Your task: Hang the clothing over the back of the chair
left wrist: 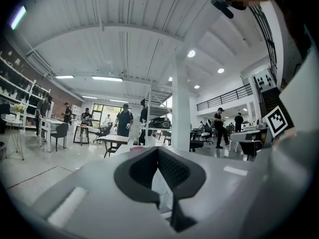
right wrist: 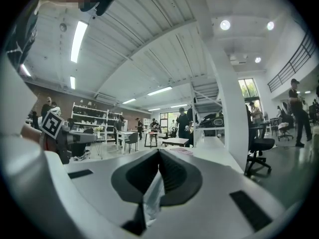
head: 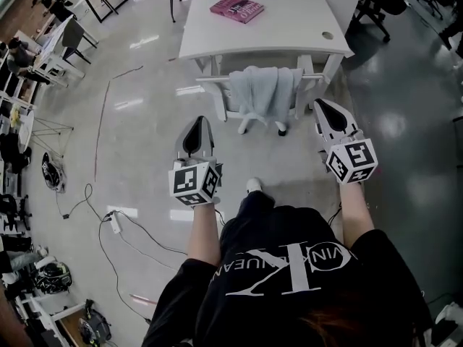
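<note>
Clothing (head: 262,91), pale grey, is hanging draped over the back of the white chair (head: 210,84), which is standing tucked against the near edge of a white desk (head: 289,31). A pink book (head: 237,9) is lying on the far part of the desk top. The person is standing back from the chair, holding both grippers level and pointing them toward it. The left gripper (head: 200,120) is showing its jaws pressed together with nothing between them, and the right gripper (head: 319,104) is likewise keeping its jaws closed tight and empty. A glossy pale grey floor (head: 137,85) is reflecting the ceiling lights, and dark cables (head: 108,226) are trailing across it on the left. A white pillar (left wrist: 180,108) is rising beyond the desk, and people are standing among other tables farther back in the open hall.
</note>
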